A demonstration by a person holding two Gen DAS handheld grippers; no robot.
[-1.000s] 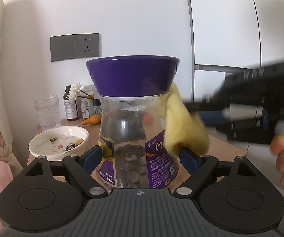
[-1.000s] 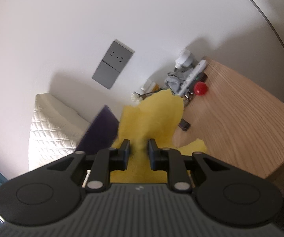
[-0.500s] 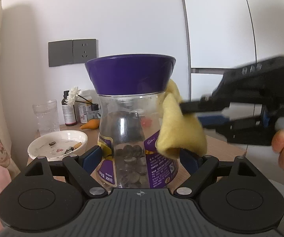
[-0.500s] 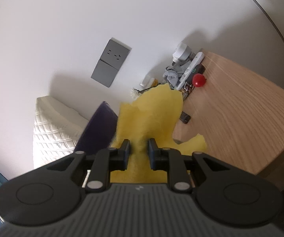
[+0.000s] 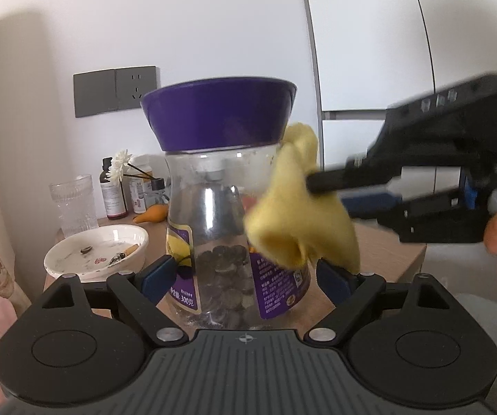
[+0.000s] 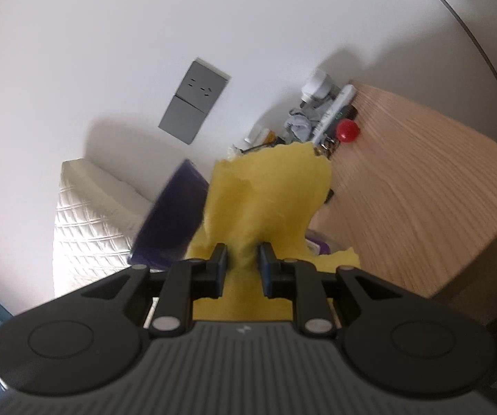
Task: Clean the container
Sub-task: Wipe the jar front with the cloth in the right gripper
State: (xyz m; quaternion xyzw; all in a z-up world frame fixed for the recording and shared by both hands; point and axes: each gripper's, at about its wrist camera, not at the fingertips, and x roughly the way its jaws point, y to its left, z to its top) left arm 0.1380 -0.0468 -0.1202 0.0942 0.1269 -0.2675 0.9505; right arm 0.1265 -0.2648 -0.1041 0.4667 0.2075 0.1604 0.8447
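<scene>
On jar (image 5: 227, 207) label (image 5: 182, 297): "300"

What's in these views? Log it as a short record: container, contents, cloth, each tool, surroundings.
container: clear jar, purple lid on
contents: coins at the bottom
cloth: yellow cloth pressed to the jar's side, just under the lid
right tool: shut on the cloth
left tool: pads at the jar's lower sides, jaws opening slightly
surroundings: wooden table, white dish, glass tumbler
</scene>
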